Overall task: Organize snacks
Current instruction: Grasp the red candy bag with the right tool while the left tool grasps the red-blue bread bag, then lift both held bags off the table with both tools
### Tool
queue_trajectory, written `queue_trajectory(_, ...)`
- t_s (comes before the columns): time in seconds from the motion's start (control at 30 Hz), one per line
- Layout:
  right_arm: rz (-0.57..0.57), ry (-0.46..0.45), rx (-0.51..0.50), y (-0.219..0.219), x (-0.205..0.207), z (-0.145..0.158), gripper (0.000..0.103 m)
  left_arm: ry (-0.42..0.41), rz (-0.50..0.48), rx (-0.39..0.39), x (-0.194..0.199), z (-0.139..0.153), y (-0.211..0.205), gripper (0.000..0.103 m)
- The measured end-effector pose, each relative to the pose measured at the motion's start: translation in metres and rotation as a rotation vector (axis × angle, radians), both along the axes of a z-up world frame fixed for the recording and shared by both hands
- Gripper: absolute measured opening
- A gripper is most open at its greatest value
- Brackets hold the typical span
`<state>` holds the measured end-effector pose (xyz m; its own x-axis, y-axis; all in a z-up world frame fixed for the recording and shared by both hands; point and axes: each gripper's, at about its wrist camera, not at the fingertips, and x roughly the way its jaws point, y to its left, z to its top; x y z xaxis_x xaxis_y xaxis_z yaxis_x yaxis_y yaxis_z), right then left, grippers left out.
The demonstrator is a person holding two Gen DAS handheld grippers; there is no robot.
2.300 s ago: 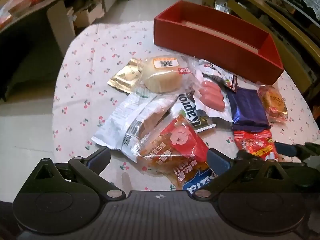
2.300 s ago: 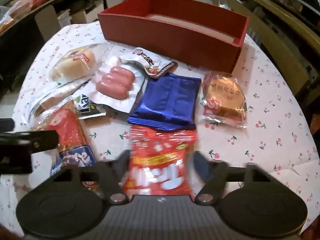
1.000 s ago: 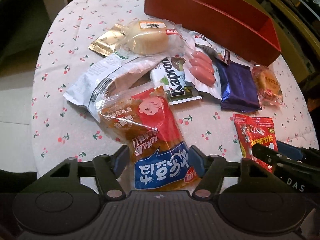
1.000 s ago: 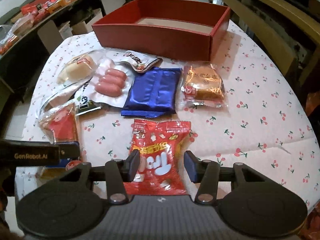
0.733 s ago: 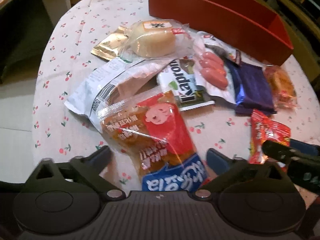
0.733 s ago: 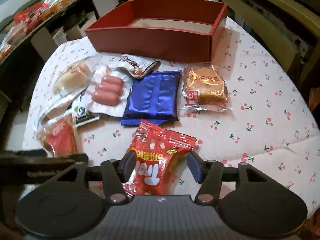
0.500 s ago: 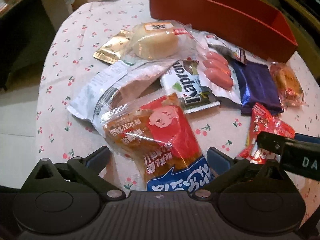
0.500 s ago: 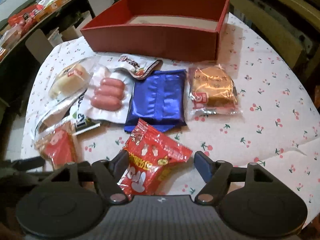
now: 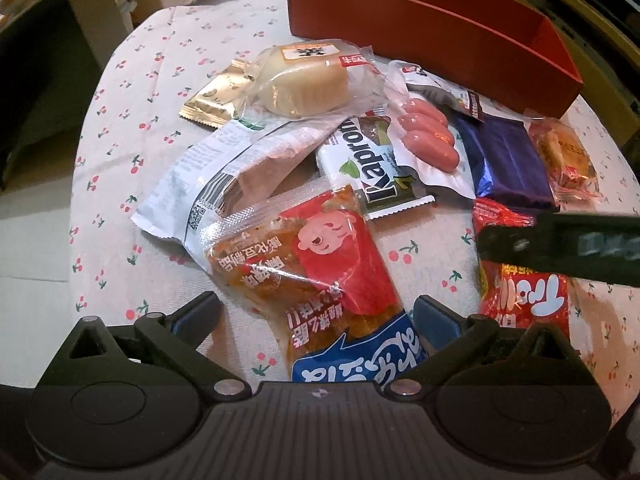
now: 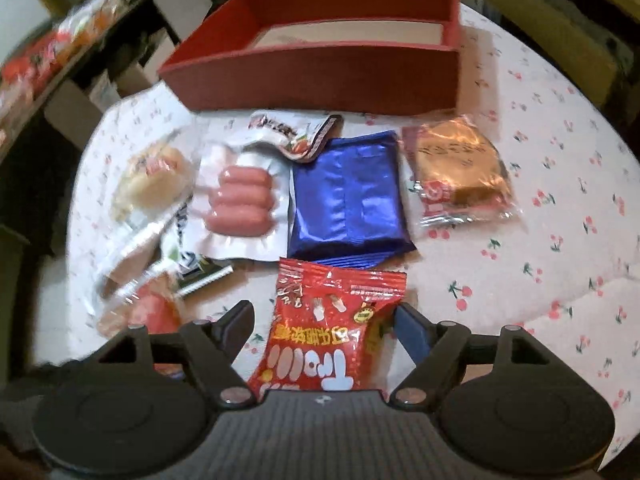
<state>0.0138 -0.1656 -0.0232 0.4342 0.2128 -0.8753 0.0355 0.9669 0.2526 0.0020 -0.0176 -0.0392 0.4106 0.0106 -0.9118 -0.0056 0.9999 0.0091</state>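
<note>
The left gripper (image 9: 316,316) stood with its fingers fully spread, straddling the red-and-blue snack pack (image 9: 320,276) without pressing it; the pack lay flat on the bench (image 9: 160,80), apparently set down clear of the pile. The right gripper (image 10: 324,320) had just been opening, and its fingers flanked the red candy bag (image 10: 328,332) lying loose between them, just short of the blue packet (image 10: 348,196). Both items appeared placed at the near edge for sorting. The red box (image 10: 320,76) beyond the pile showed no snacks inside, so packing had not begun.
</note>
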Motion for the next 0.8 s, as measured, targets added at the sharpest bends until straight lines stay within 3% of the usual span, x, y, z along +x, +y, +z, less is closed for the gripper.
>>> queue_trajectory(0.07,0.030,-0.032,-0.067,0.007,-0.001,-0.002,0.085,-0.009,-0.008,0.006,-0.002,0.000,-0.001,0.103)
queue_trajectory(0.17,0.079,-0.060,-0.131,0.008,-0.009,-0.002,0.070,-0.006,-0.017,-0.001,-0.004,0.001,0.001,0.101)
queue_trajectory(0.23,0.099,-0.069,-0.169,0.004,-0.016,-0.002,0.068,-0.011,-0.018,0.001,-0.006,0.004,0.003,0.095)
queue_trajectory(0.43,0.119,-0.074,-0.166,-0.014,-0.044,0.003,0.064,-0.026,-0.006,-0.004,-0.012,0.011,0.009,0.075)
queue_trajectory(0.67,0.109,-0.147,-0.134,-0.021,-0.064,0.028,0.063,-0.003,-0.011,-0.003,-0.015,0.016,0.008,0.064)
queue_trajectory(0.8,0.106,-0.137,-0.112,-0.020,-0.055,0.027,0.062,-0.010,-0.043,-0.016,-0.012,0.017,0.008,0.061)
